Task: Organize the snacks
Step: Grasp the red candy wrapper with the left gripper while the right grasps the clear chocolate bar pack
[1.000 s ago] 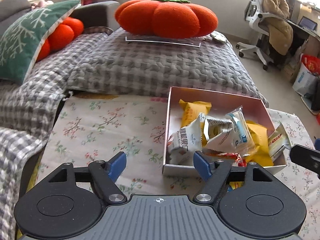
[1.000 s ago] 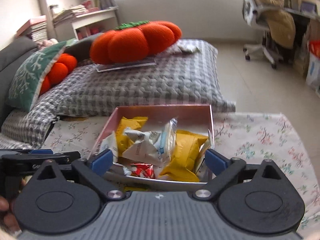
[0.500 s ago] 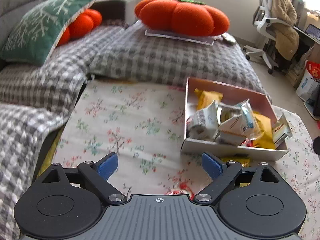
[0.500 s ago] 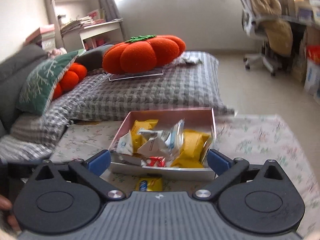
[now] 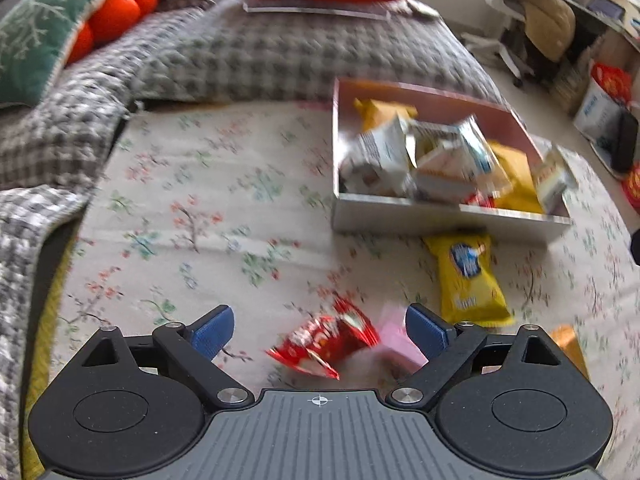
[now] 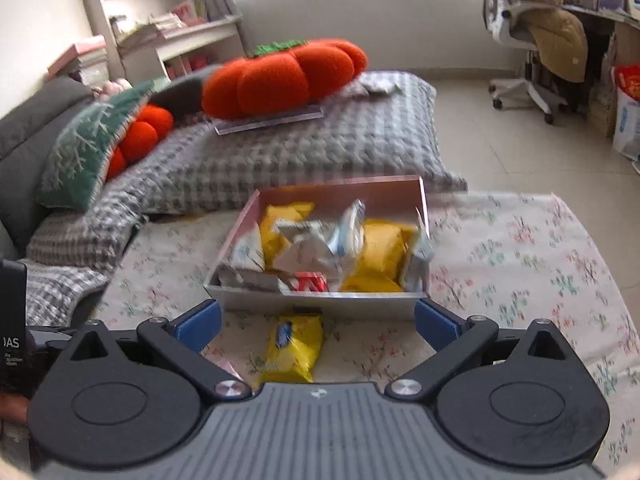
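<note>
Snacks: red packet (image 5: 326, 342) and pink one (image 5: 396, 340) between the left tool's (image 5: 318, 330) still-widening jaws; yellow packet (image 6: 294, 344) before the right tool (image 6: 316, 326), jaws wide.
Table: floral cloth (image 5: 192, 208).
Box (image 6: 316, 302): full of packets.
Beyond: checked bedding (image 6: 304, 148), pumpkin cushion (image 6: 280, 76).

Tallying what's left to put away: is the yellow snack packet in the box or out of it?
Out. The yellow snack packet lies flat on the floral cloth, just outside the near wall of the box.

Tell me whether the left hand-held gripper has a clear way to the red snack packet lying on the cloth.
Probably yes. The left hand-held gripper, its jaws opening, points down at the red snack packet, which lies loose between the fingers with nothing over it. A pink packet crowds its right side.
</note>
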Demonstrator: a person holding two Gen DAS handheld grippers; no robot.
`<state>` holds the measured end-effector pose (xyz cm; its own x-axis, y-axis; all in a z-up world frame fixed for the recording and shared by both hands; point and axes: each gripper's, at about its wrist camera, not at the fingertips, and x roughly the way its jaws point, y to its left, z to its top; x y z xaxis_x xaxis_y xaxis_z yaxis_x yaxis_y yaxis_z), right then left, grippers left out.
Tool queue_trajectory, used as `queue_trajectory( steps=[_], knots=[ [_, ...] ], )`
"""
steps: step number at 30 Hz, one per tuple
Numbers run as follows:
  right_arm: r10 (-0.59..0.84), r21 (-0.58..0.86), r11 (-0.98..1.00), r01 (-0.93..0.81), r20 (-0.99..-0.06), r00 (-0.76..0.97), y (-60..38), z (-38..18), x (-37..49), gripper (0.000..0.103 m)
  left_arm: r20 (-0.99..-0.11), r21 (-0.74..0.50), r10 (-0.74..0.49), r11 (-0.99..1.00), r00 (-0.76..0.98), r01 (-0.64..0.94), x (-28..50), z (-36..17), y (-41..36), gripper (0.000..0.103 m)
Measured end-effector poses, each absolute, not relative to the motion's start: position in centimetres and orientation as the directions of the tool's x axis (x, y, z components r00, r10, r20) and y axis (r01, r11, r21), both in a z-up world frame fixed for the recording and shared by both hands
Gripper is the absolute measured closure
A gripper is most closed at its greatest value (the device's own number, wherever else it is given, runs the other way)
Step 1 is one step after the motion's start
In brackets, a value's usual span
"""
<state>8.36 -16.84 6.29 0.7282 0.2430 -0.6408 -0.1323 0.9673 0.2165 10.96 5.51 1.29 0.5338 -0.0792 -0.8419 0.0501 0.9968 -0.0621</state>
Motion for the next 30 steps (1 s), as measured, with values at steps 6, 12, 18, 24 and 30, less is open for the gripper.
queue_trajectory(
  steps=[6,12,18,24,30],
  knots=[
    [0.193,0.187,0.979,-0.079,-0.738,0.647,-17.5,4.6,8.7,0.005,-0.844,-0.069,-0.090,0.996,0.529,0.059,10.7,1.1,5.6,0.009],
    [0.160,0.167,0.985,-0.041,-0.810,0.563,-18.1,3.0,6.9,0.006,-0.835,-0.017,-0.086,0.991,0.543,0.131,9.8,1.2,3.7,0.009],
    [0.121,0.162,0.986,0.041,-0.865,0.487,-19.1,0.7,4.1,0.012,-0.832,0.031,-0.066,0.986,0.551,0.164,9.3,1.1,2.6,0.009],
    [0.087,0.147,0.982,0.118,-0.908,0.410,-19.5,-1.5,3.3,0.028,-0.833,0.088,-0.016,0.983,0.553,0.161,9.4,0.7,2.7,0.009],
    [0.063,0.114,0.987,0.117,-0.926,0.371,-18.8,-2.5,3.7,0.071,-0.839,0.100,0.006,0.985,0.545,0.143,10.0,0.3,4.1,0.009]
  ],
)
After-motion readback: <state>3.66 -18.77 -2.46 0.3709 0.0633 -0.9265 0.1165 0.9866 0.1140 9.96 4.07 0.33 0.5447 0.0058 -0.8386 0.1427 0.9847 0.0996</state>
